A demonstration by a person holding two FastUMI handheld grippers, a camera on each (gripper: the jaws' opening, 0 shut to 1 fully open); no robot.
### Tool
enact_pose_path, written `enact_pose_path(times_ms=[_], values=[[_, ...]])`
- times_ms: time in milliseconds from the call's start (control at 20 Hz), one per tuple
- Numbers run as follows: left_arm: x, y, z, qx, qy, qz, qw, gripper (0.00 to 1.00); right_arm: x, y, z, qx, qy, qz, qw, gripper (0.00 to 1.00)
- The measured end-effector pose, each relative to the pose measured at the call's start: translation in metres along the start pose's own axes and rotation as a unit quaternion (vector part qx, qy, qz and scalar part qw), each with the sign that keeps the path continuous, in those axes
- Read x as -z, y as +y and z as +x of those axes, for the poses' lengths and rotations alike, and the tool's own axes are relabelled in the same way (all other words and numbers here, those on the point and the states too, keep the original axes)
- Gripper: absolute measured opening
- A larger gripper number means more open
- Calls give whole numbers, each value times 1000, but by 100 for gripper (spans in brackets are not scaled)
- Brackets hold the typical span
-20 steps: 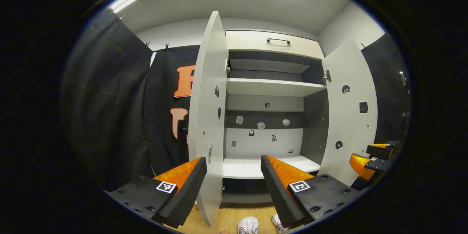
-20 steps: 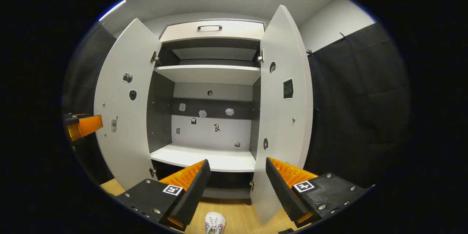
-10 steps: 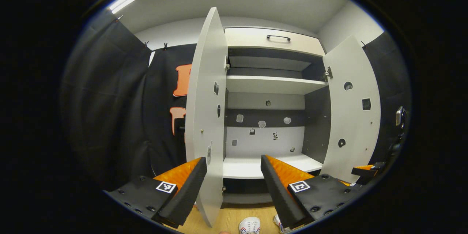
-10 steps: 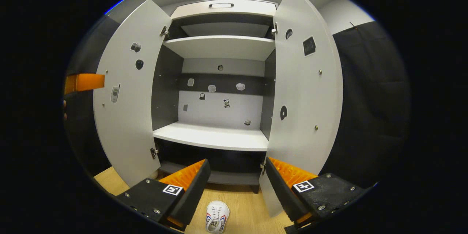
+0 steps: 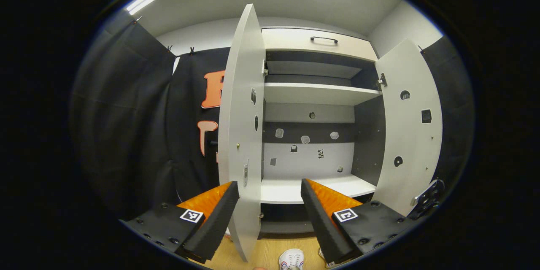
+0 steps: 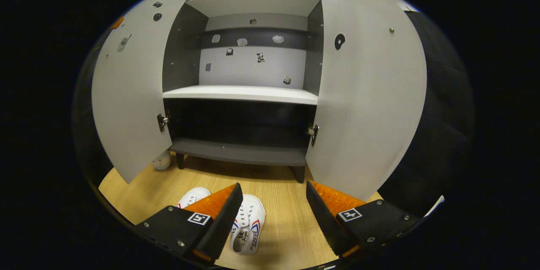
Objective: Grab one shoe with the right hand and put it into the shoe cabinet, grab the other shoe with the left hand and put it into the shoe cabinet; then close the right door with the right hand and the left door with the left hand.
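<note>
1. Right gripper (image 6: 272, 215) up close: fingers spread wide, nothing between them, tilted down at the wood floor (image 6: 287, 228).
2. Just past its left finger, a white shoe (image 6: 249, 230) with red and blue trim lies on the floor, toe toward the cabinet. The second shoe (image 6: 193, 197) sits just beside it, half hidden behind that finger.
3. Left gripper (image 5: 270, 215) also stands wide open and empty, held level and facing the cabinet. At the bottom edge of the left gripper view, one shoe's toe (image 5: 292, 259) peeks up from the floor.
4. Left door (image 5: 240, 135) swings out edge-on right in front of the left gripper, between its fingers.
5. Farther on, the cabinet (image 6: 240, 152) stands open on short legs, its dark bottom compartment empty, a white shelf (image 6: 240, 93) above it.
6. Right door (image 6: 367, 93) is wide open too; small stickers dot both doors and the back panel.
7. Top of the cabinet: a drawer with a dark handle (image 5: 324, 39).
</note>
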State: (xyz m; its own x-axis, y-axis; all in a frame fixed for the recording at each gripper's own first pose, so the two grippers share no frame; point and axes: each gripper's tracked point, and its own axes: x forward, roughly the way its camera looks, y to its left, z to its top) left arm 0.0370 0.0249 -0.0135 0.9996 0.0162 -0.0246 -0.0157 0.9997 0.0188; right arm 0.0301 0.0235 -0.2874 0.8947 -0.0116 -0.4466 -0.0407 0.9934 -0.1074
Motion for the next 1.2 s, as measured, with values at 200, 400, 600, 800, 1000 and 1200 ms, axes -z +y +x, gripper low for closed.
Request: enact_pose_path(times_ms=[200,400,600,800,1000,1200], values=[[3,7,-3,-6,4,11,1000,96,68,9,26,-3,74,-7,997,94],[8,11,-6,-5,10,12,1000,96,122,19,43,-6,132,1,991,93],[16,11,-8,2,18,12,1000,96,161,25,53,-5,185,17,983,88],[22,12,-6,10,28,7,1000,96,185,27,58,1,223,45,974,76],[32,15,-4,16,41,4,999,94,193,35,64,-11,244,57,968,57],[36,19,-4,20,46,2,999,94,195,43,66,-18,254,66,965,31]])
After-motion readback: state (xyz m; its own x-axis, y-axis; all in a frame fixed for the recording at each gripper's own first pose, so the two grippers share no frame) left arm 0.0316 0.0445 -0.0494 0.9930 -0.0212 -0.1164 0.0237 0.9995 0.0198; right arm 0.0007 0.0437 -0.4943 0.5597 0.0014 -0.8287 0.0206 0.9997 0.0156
